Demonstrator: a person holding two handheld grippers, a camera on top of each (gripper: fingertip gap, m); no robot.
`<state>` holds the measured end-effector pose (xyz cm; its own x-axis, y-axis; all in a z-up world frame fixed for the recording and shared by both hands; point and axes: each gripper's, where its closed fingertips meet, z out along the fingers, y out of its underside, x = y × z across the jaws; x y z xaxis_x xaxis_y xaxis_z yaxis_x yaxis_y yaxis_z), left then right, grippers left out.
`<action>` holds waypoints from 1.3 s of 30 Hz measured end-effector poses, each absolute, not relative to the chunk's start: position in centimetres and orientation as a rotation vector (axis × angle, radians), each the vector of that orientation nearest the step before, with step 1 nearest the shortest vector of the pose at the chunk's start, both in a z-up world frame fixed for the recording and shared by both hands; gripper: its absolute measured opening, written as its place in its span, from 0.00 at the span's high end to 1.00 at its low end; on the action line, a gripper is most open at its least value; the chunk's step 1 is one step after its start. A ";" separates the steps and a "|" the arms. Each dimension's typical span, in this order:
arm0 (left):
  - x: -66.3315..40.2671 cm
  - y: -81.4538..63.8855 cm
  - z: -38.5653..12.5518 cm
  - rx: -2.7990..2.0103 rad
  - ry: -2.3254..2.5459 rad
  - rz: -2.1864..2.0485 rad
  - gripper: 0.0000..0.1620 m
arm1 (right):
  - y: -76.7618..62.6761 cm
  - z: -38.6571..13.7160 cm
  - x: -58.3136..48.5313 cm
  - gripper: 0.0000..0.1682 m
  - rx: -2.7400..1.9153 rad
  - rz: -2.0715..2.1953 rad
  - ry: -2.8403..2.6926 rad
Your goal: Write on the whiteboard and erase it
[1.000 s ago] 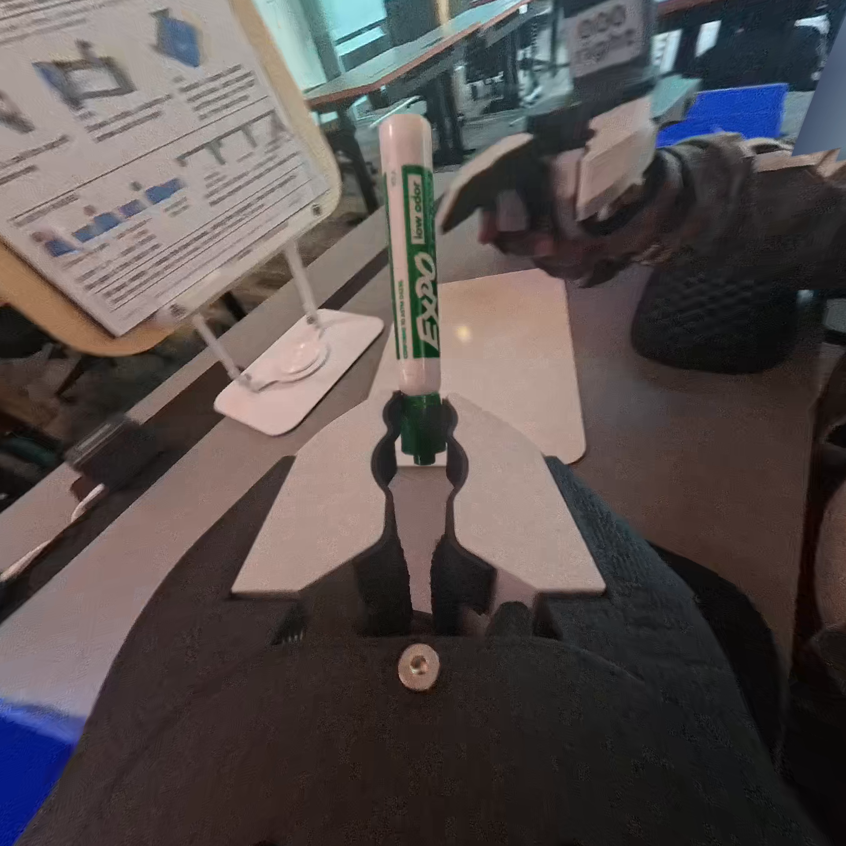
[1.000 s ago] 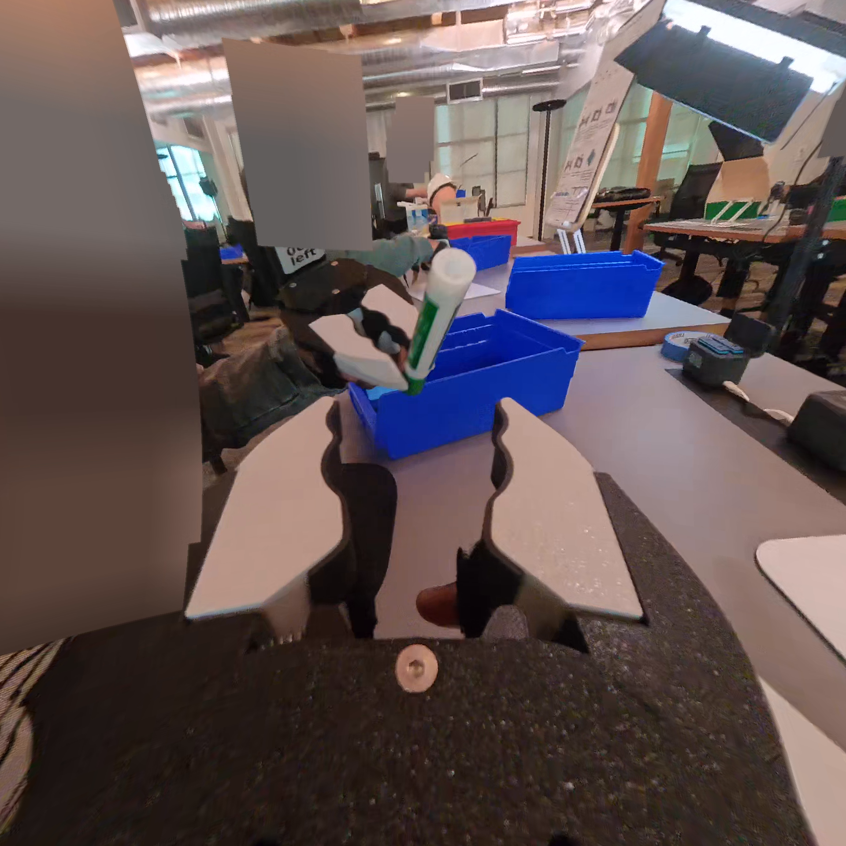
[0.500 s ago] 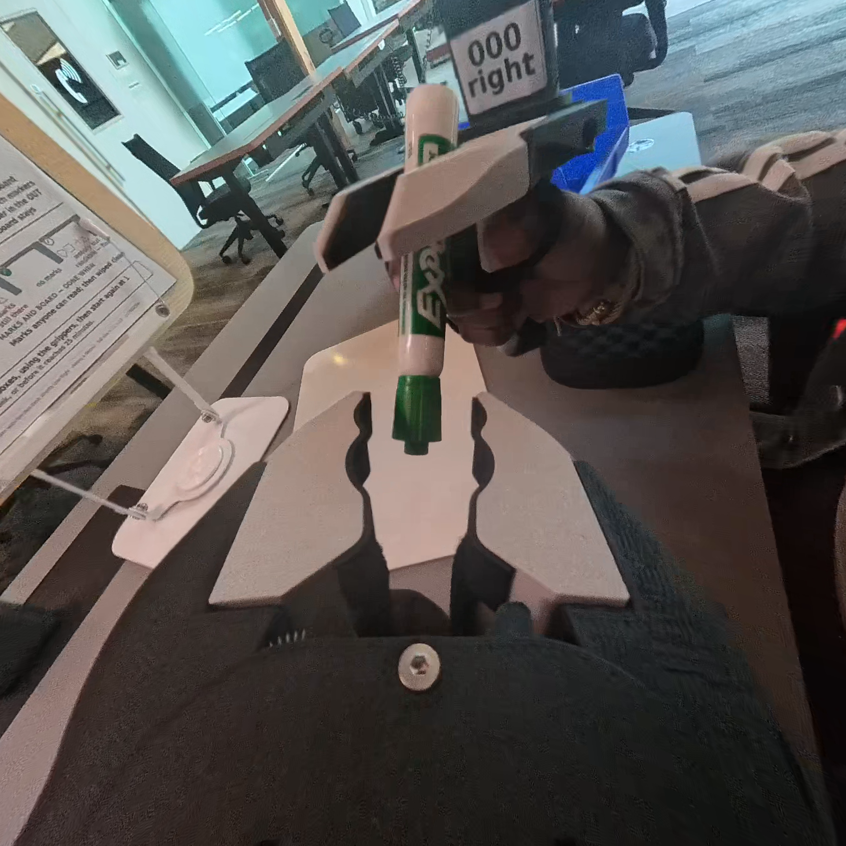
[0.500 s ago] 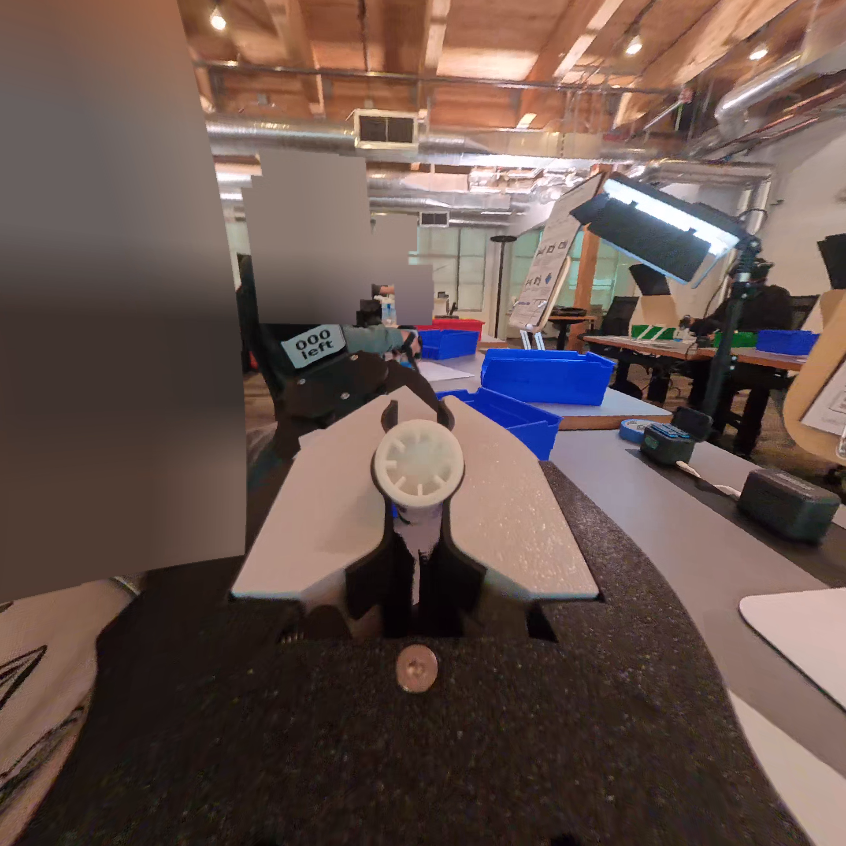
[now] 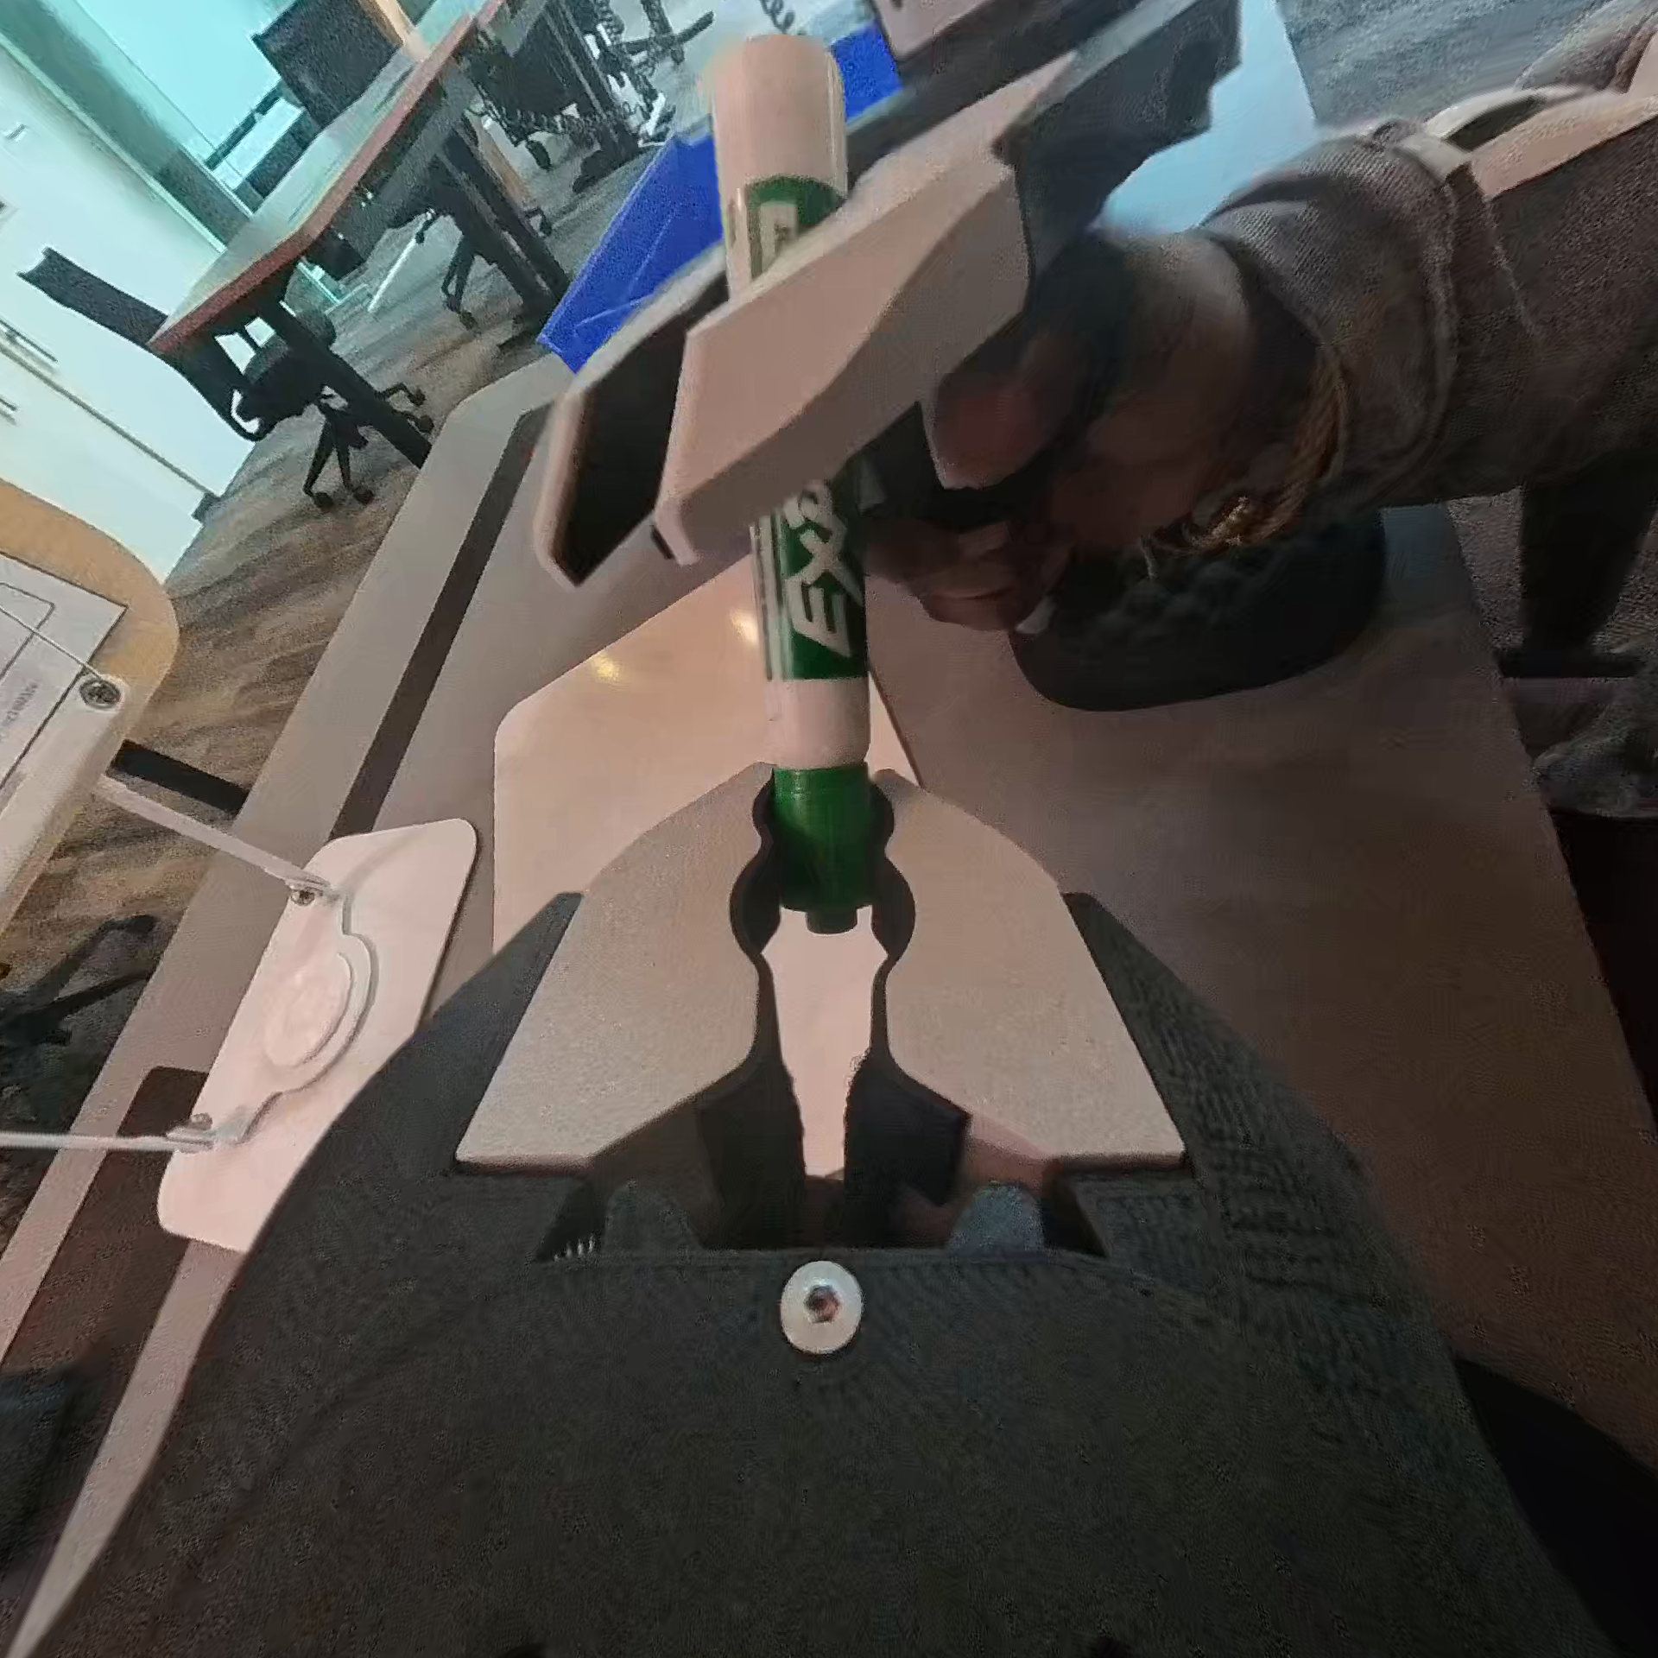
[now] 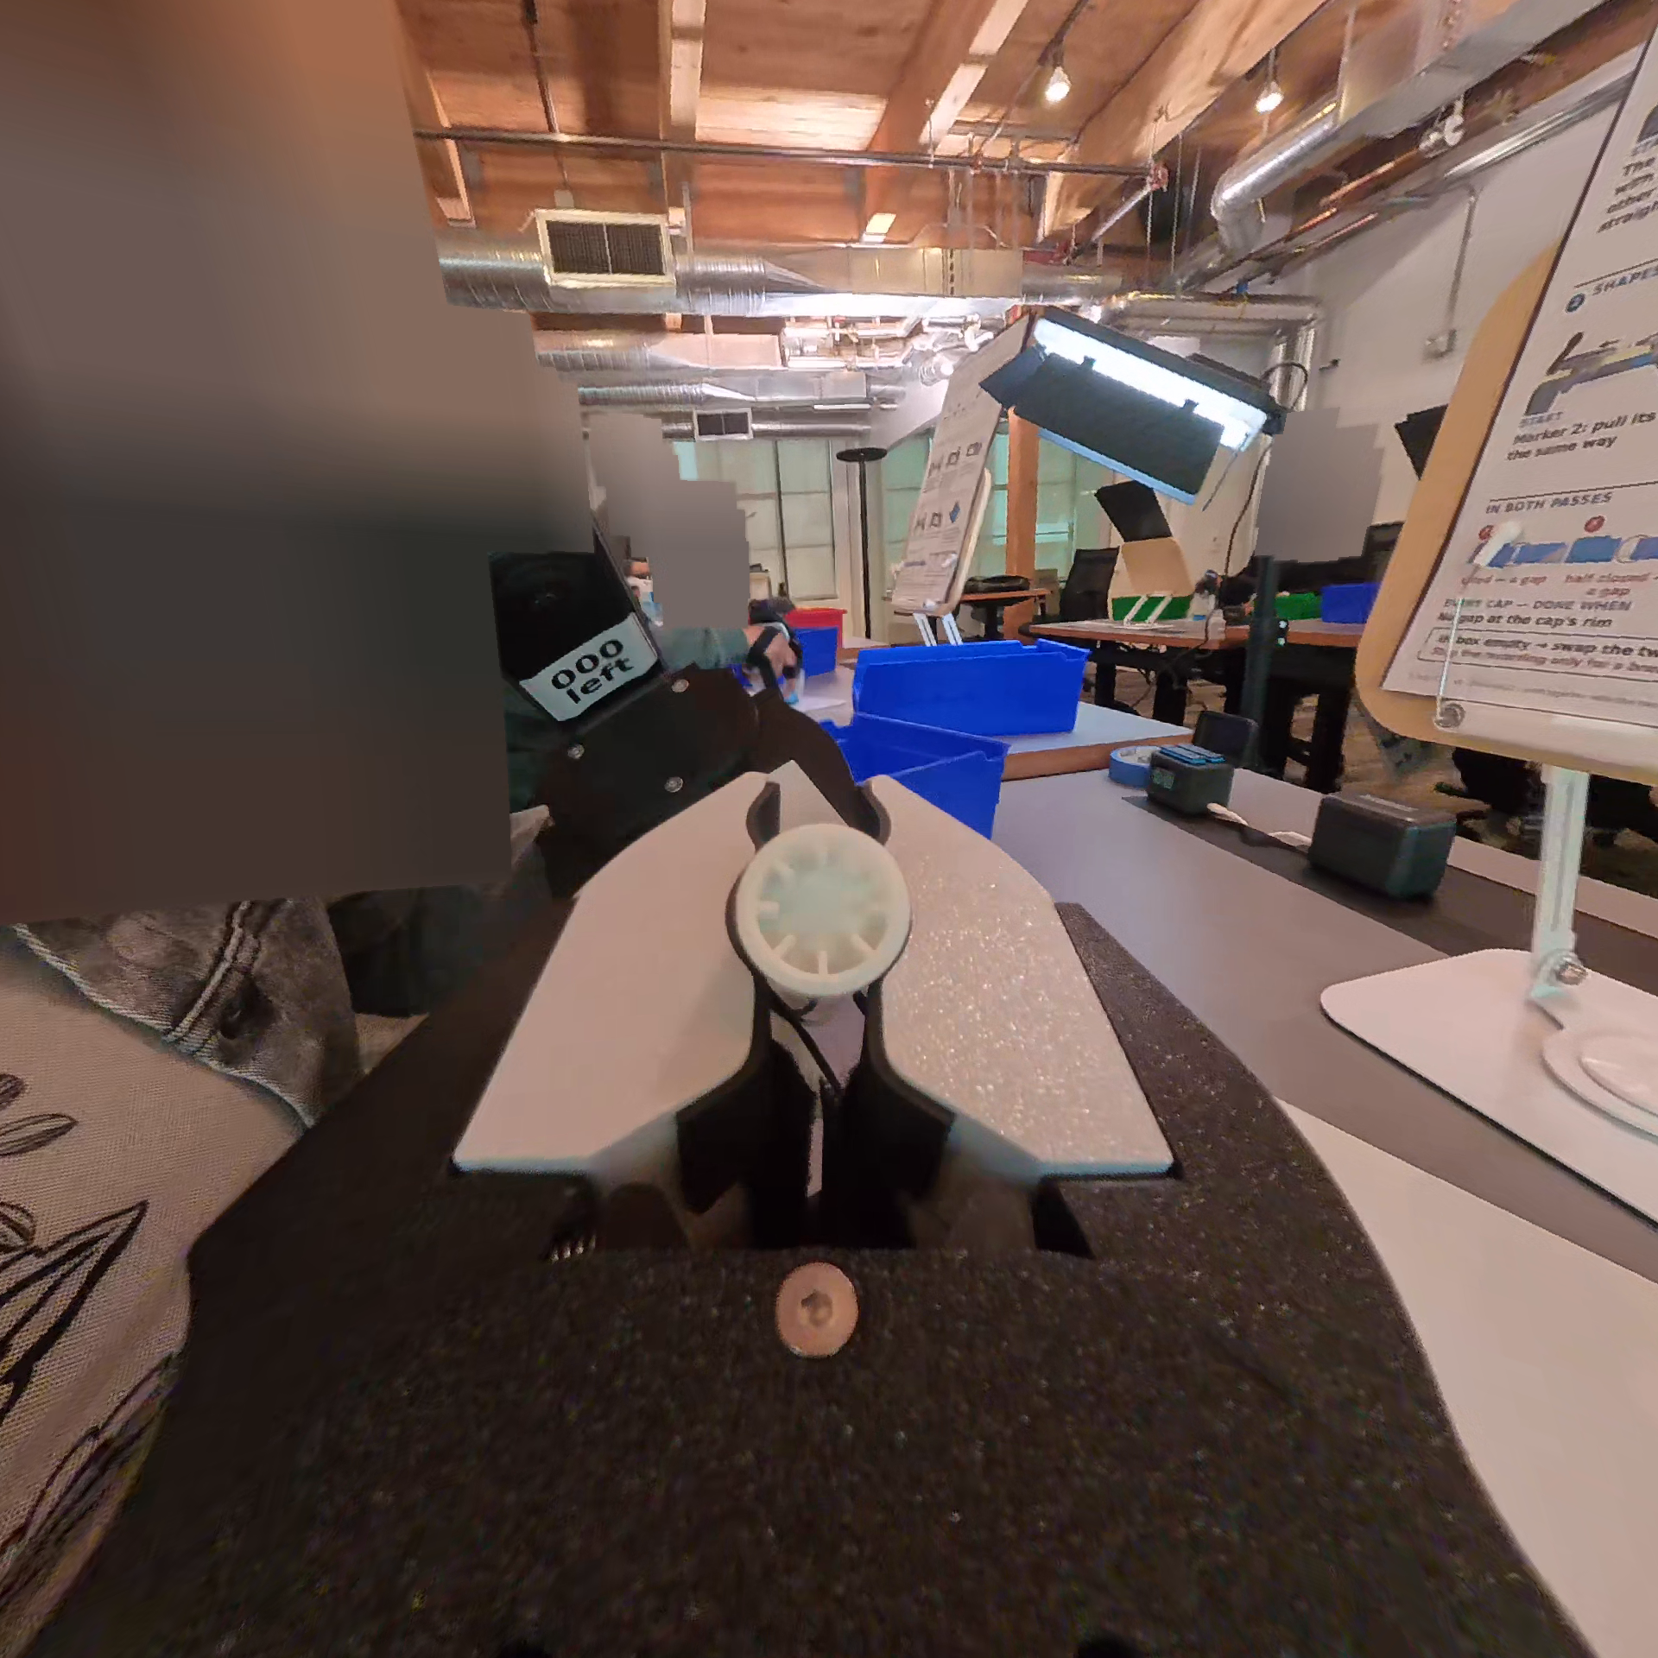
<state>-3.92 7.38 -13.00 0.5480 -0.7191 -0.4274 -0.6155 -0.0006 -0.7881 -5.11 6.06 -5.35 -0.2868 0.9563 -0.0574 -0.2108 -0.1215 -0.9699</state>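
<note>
Since the marker (image 5: 812, 556) looks light, stiff and slick, held upright above the whiteboard (image 5: 628, 763), I keep my left gripper (image 5: 821, 861) clenched on its green cap (image 5: 821, 843) and my right gripper (image 6: 821, 906) clamped around the white barrel.

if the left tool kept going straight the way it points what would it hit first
The left tool already grips the green cap of the marker. Straight on along the marker, it would likely meet the right tool clamped on the barrel, though depth is hard to judge.
</note>
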 end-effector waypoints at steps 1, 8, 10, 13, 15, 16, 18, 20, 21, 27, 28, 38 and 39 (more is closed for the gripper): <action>-4.0 7.5 -13.3 -1.697 1.134 -0.121 0.91 | 6.0 -5.7 -5.2 0.90 -0.970 1.538 -1.216; -0.9 3.4 -10.3 -1.621 1.122 -0.732 0.90 | 2.4 -2.4 -3.3 0.90 -0.834 1.485 -1.371; -0.6 2.8 -8.9 -1.608 1.069 -0.921 0.90 | 2.1 -1.2 -3.0 0.91 -0.807 1.448 -1.396; -4.3 7.8 -9.4 -1.568 1.011 -0.127 0.91 | 5.4 1.6 -1.8 0.90 -0.827 1.489 -1.158; -11.2 10.4 -10.2 -1.459 0.953 0.533 0.91 | 10.0 6.5 4.2 0.91 -0.756 1.606 -0.768; -11.5 10.1 -12.4 -1.590 0.899 0.301 0.91 | 11.7 7.1 6.0 0.91 -0.758 1.531 -0.690; -10.6 9.1 -14.0 -1.707 0.741 -0.177 0.91 | 12.4 6.5 6.0 0.90 -0.817 1.496 -0.714; -11.7 10.0 -14.5 -1.739 0.652 -0.251 0.91 | 12.0 6.2 5.1 0.91 -0.813 1.576 -0.719; -12.4 10.6 -15.1 -1.764 0.637 -0.231 0.91 | 11.9 5.9 4.3 0.90 -0.817 1.569 -0.739; -15.3 10.9 -21.6 -2.048 0.759 -0.040 0.90 | 12.2 -0.5 -4.7 0.91 -1.007 1.472 -1.100; -15.3 10.8 -22.2 -2.081 0.760 -0.050 0.90 | 12.2 -2.5 -6.6 0.90 -1.043 1.448 -1.191; -14.4 10.2 -23.8 -2.145 0.668 -0.442 0.90 | 13.1 -15.7 -18.8 0.90 -1.080 1.220 -1.813; -14.4 10.2 -23.8 -2.149 0.671 -0.439 0.90 | 13.2 -16.2 -19.3 0.90 -1.066 1.188 -1.842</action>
<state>-14.42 10.17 -23.84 0.7971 -0.5986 0.0789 -0.3116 -0.5198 -0.7954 -19.33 13.16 -16.20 -0.4245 0.8982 0.1138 0.2670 0.2442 -0.9322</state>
